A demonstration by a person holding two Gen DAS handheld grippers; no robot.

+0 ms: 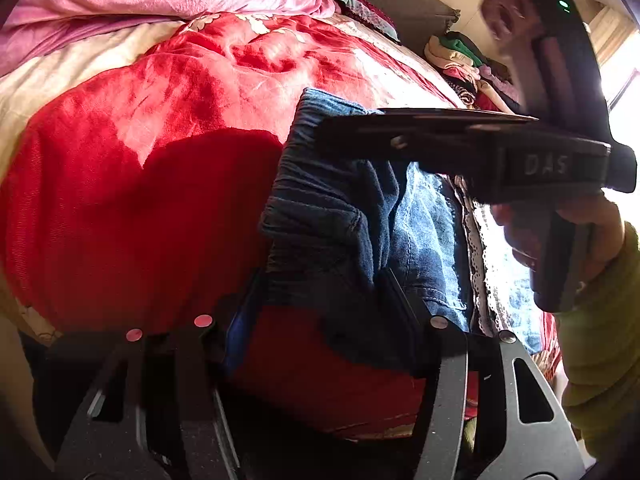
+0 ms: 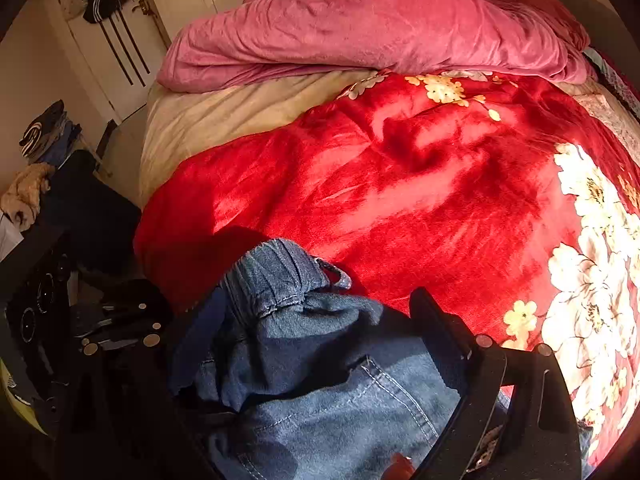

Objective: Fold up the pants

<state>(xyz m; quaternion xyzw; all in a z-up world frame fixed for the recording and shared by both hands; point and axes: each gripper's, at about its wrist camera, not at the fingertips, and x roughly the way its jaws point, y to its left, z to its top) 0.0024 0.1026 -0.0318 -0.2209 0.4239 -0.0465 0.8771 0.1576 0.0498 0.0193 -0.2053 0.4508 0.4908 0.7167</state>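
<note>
My left gripper (image 1: pixel 320 304) grasps the jeans (image 1: pixel 340 208) waistband over the blanket (image 1: pixel 140 200). My right gripper (image 2: pixel 304 360) grasps the jeans too, at the bed's near edge.

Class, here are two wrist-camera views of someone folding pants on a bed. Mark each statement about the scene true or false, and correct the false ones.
1. The jeans are blue denim. True.
2. The blanket under the jeans is plain green. False: it is red with cream flowers.
3. A pink quilt lies bunched at the far end of the bed. True.
4. The jeans lie spread out flat. False: they are bunched up, with denim gathered between the fingers of the left gripper.
5. The hand on the right gripper has a yellow-green sleeve behind it. True.
6. The door in the right wrist view has nothing hanging on it. False: dark items hang near its top.
</note>
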